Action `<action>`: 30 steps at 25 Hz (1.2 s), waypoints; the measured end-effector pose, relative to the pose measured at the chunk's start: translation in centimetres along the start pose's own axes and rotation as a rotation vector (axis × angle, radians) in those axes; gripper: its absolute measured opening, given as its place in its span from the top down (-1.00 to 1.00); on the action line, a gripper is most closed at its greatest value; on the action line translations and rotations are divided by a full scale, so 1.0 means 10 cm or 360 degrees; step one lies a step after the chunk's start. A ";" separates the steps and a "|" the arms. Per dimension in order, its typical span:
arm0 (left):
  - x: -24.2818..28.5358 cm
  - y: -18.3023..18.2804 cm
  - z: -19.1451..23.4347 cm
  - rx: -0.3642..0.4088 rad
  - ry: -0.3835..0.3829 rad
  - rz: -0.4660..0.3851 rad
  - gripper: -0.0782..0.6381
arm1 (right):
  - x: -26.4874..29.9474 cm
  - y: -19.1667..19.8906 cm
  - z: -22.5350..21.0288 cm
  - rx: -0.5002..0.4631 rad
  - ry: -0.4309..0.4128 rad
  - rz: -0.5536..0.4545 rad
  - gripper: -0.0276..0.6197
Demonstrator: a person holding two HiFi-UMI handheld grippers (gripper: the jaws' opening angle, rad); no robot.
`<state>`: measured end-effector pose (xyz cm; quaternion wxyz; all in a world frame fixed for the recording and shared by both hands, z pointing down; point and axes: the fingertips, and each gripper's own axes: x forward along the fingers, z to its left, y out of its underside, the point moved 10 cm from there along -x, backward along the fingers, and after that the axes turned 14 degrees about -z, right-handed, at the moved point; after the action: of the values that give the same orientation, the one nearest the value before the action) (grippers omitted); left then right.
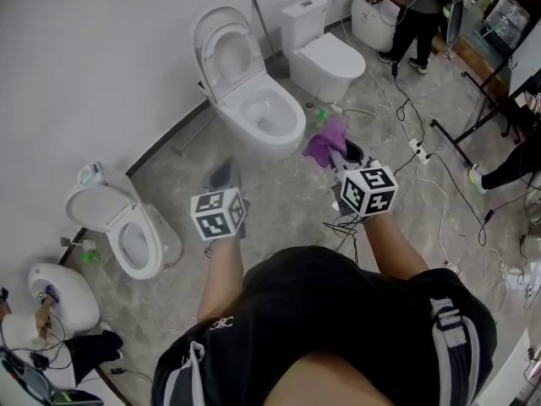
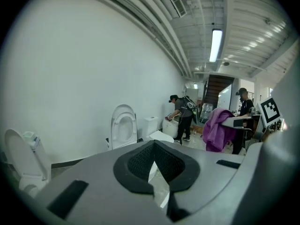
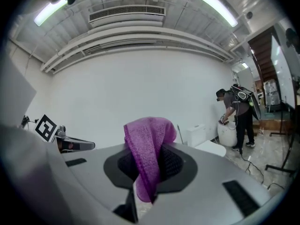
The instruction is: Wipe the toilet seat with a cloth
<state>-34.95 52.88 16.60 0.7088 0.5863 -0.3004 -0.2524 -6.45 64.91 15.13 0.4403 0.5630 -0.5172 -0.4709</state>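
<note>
Here we are, standing back from the open toilet (image 1: 264, 112), the one in the middle of the row with its lid (image 1: 223, 47) tipped up against the wall. The seat looks raised along with it, though I can't be certain from here.

The right gripper (image 1: 337, 152) has its jaws clamped on the purple cloth (image 1: 325, 140). It's pinched near the middle, so a fold stands above the jaws and a tail hangs below. I'd say that leaves plenty of loose fabric to press flat on a curved surface. The cloth is out in front at the bowl's right side, near it but not touching it.

The left gripper (image 1: 223, 174) is pressed shut with nothing in it, and it points at the floor (image 1: 279, 197) short of the bowl. My guess is it's a spare hand, kept low and clear so it doesn't crowd the wiping side.

No wiping yet, as I judge it, so this is the approach. Two other toilets flank this one, a closed one (image 1: 325, 53) further along and one (image 1: 127, 227) nearer the left. Someone (image 1: 418, 7) is busy at the far end, and the cables (image 1: 435, 172) trailing on the right are worth minding underfoot.
</note>
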 end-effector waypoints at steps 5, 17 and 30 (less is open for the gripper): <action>-0.05 -0.01 0.26 0.0014 0.0055 -0.0018 0.79 | 0.04 0.10 0.29 -0.0011 0.0060 0.0006 0.74; 0.07 0.04 0.62 -0.0004 0.0217 0.0024 0.79 | 0.14 0.34 0.52 -0.0035 0.0169 0.0127 0.74; 1.16 -0.10 0.46 0.0016 0.0208 -0.0003 0.79 | 1.09 0.38 -0.34 0.0017 0.0055 0.0134 0.74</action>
<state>-30.24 41.35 17.75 0.7236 0.6054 -0.2543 -0.2127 -3.54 53.78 18.66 0.4654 0.5512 -0.5352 -0.4394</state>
